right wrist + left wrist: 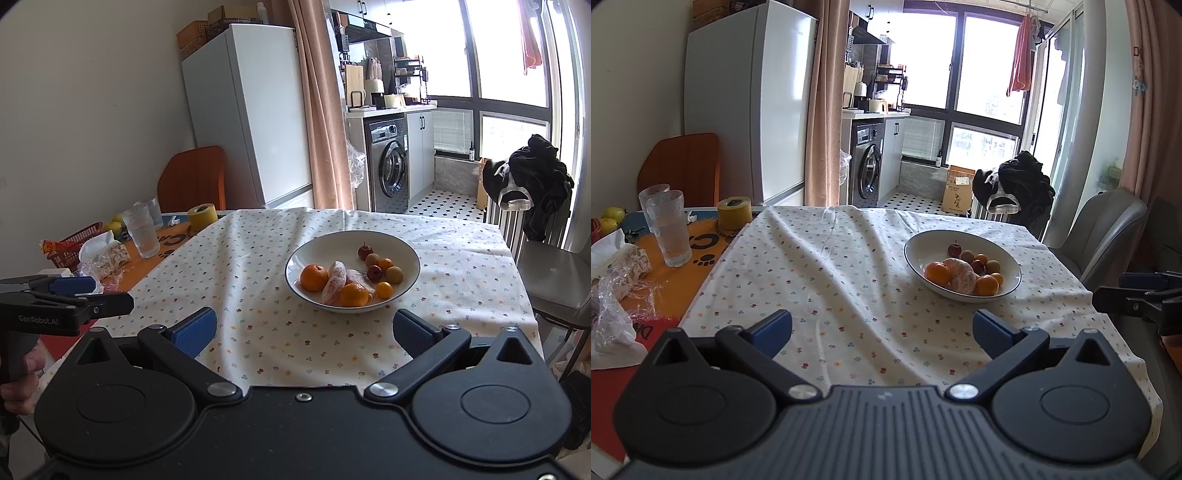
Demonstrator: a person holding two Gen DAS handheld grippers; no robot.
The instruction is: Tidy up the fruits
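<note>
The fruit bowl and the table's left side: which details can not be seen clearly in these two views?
- Bowl: the small brownish fruits are too small to identify in either view.
- Peeled fruit: it hides whatever lies beneath it, right wrist view.
- Red basket: tissue and plastic wrap cover its contents; in the left wrist view the edge cuts it off.
- Right gripper: cropped by the left view's edge.

White bowl on floral cloth, oranges, peeled citrus, small red fruits inside

bowl: glossy ceramic | tablecloth: matt printed cloth | tumbler: textured glass
</note>
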